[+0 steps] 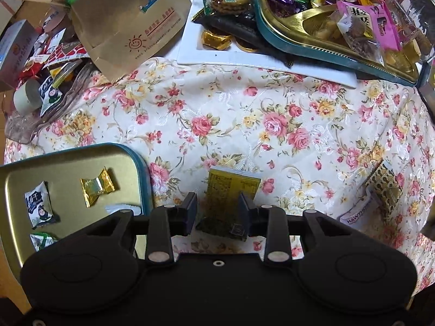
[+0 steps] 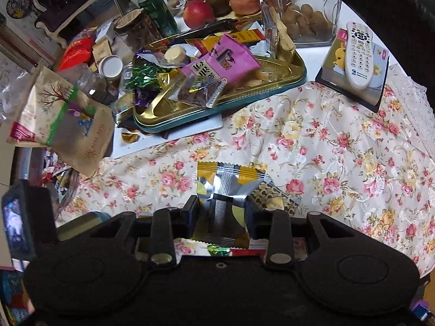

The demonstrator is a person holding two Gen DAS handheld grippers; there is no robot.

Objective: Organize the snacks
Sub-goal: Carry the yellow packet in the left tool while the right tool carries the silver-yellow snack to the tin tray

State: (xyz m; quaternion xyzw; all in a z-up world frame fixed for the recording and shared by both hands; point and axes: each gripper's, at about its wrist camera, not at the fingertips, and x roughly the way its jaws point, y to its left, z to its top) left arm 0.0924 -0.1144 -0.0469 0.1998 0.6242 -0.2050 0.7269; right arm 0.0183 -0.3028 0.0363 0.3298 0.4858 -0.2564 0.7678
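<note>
Surface: floral cloth-covered surface, crowded at its far side.
Big tray: gold-lined teal metal tray heaped with wrapped sweets, beyond both grippers.
Paper bag: brown paper snack bag left of the big tray.
Small tin: gold-lined teal tin, nearer than the big tray, holding loose candies.
Left gripper: jaws clamp a yellow printed packet.
Right gripper: jaws pinch a silver-and-yellow foil sachet.
</note>
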